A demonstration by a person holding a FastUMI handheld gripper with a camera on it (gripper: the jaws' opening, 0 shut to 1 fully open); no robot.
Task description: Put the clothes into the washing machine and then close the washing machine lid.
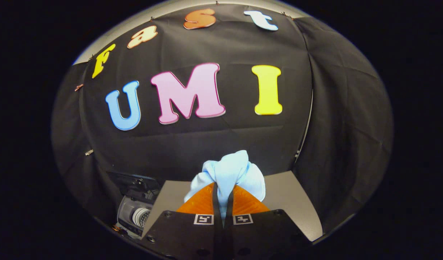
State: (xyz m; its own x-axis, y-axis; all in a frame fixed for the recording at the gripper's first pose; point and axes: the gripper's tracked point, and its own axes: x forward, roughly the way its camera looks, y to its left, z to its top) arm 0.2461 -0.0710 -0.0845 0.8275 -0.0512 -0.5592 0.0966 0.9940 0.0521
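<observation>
The gripper [222, 191] has its orange, wedge-shaped fingers [201, 202] pinched on a bunched, soft pale-blue cloth [230, 171], whose lower folds they hide. Beside the fingers, low and partly cut off, sits what may be the washing machine [134, 213], glossy and rounded.

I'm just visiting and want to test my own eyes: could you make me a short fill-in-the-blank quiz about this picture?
1. The gripper is shut on a bunched cloth whose colour is light ____.
2. The pads of the fingers that pinch it are coloured ____.
3. The cloth is held up off the grey ____ below it.
4. The small washing machine sits beside the ____ finger.

Missing words: blue; orange; table; left
</observation>
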